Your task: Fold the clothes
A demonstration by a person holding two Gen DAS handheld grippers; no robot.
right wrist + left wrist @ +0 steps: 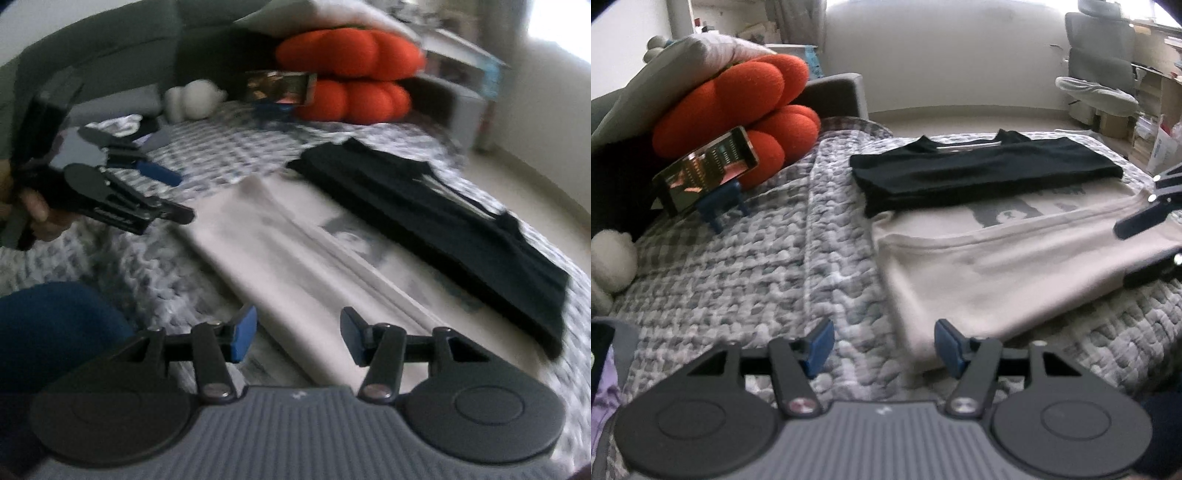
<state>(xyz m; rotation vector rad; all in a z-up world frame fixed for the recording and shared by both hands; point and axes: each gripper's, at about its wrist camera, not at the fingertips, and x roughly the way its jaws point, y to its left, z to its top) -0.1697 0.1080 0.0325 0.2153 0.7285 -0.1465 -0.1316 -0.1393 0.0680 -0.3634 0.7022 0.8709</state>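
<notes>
A smooth cream shirt [979, 273], folded flat, lies on the nubbly checked bed quilt [746, 266], a folded black shirt [982, 173] overlapping its far edge. Puffy orange cushion [738, 107] and propped phone [705, 170] sit beyond. Left gripper [884, 347] and right gripper [298, 334] fingers are released, gripping nothing.

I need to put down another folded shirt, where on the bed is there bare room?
The quilt is bare between the phone on its stand and the beige shirt. The far right is crowded: the black shirt overlaps the beige one's top, and the orange cushion fills the far left.
</notes>
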